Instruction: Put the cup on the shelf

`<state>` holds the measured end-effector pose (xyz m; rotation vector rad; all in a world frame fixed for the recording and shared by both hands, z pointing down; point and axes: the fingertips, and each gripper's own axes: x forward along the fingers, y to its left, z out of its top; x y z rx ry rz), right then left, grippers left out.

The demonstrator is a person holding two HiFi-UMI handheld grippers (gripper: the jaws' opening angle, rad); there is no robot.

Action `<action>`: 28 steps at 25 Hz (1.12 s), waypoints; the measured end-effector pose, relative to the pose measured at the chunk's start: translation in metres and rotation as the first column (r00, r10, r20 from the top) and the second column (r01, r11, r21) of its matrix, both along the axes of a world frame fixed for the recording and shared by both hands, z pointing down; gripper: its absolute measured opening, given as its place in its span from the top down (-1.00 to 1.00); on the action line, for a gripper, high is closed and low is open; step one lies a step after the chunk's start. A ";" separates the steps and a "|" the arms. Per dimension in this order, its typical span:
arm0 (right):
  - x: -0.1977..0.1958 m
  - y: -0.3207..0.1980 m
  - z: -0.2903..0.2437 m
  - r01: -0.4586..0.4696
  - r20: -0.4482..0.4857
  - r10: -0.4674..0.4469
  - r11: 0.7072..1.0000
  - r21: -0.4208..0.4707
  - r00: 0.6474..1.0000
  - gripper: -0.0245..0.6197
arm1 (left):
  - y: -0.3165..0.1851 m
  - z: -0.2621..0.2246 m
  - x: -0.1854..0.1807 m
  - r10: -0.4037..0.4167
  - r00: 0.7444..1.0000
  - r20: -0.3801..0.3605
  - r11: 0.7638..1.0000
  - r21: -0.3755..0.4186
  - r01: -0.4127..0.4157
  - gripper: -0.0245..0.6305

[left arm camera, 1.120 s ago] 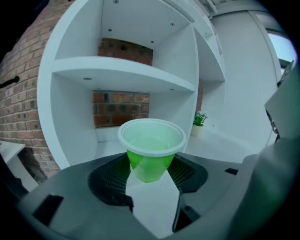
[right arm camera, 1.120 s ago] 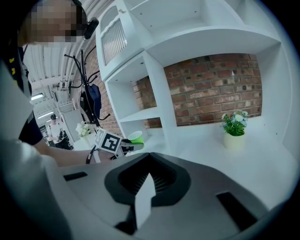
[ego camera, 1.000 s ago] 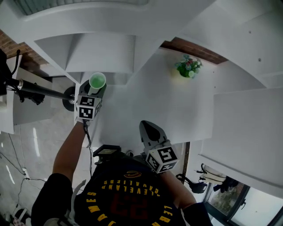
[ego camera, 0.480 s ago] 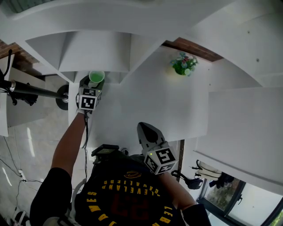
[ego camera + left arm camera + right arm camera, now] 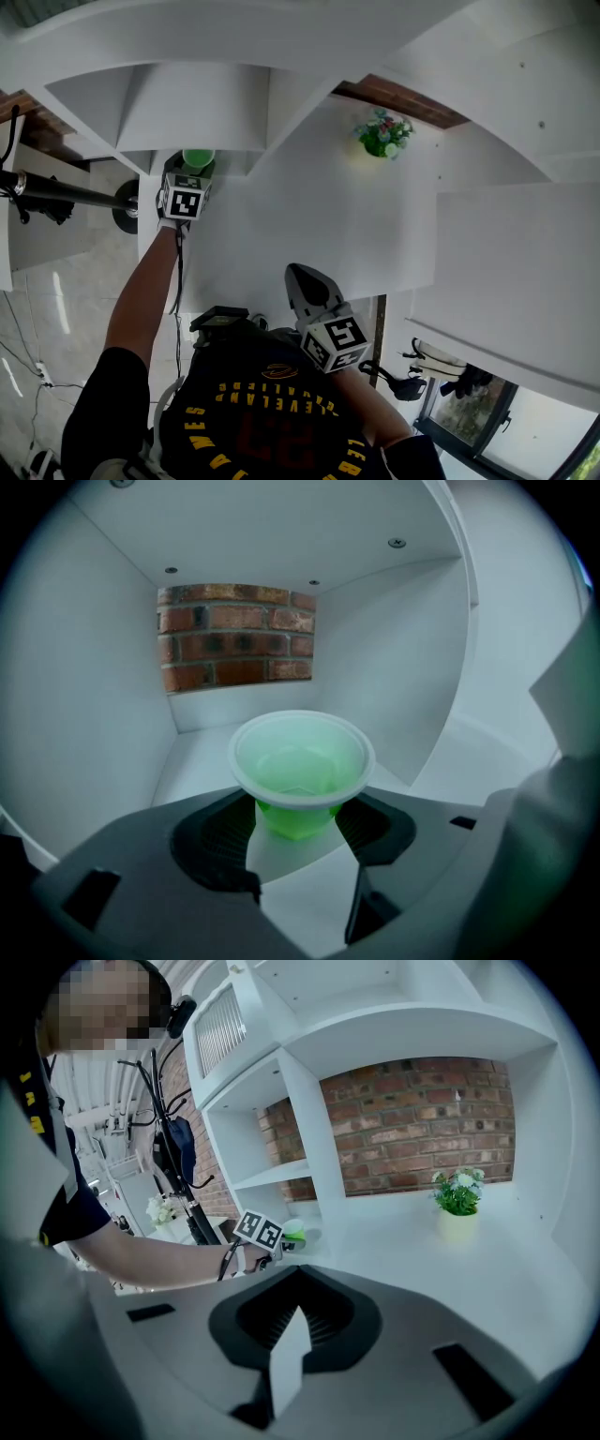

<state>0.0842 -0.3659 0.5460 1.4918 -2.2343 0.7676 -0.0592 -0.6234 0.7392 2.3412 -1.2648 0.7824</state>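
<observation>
A green plastic cup with a white rim stands upright between the jaws of my left gripper, which is shut on its lower body. In the head view that cup sits at the mouth of a white shelf compartment, with the left gripper just behind it on an outstretched arm. The compartment's floor lies under the cup and brick shows at its back. My right gripper hangs close to the body, shut and empty; its own view shows the cup far off.
A small potted plant stands on the white counter to the right. The compartment's side walls close in on both sides of the cup. A dark stand rises from the floor at the left.
My left gripper has carried the cup forward, from over the counter's corner to the mouth of the shelf compartment. The right gripper has stayed where it was.
</observation>
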 end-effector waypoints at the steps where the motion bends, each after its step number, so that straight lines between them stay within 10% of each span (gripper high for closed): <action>1: -0.001 0.001 0.000 0.004 0.004 -0.004 1.000 -0.001 1.000 0.91 | 0.000 0.001 0.000 -0.001 1.000 0.005 1.000 -0.018 0.001 0.17; 14: 0.000 0.005 -0.015 0.007 0.060 -0.010 0.999 0.053 0.998 0.91 | 0.058 -0.033 -0.023 0.013 0.999 0.038 0.998 -0.056 -0.011 -0.11; 23: 0.006 0.018 -0.046 0.009 0.123 -0.030 0.986 0.167 0.992 0.91 | 0.161 -0.138 -0.036 0.019 0.988 -0.152 0.996 0.084 -0.006 -0.04; 28: 0.017 0.035 -0.058 -0.002 0.167 -0.033 0.979 0.205 0.985 0.91 | 0.210 -0.205 -0.029 0.010 0.953 -0.304 0.993 0.118 0.027 0.44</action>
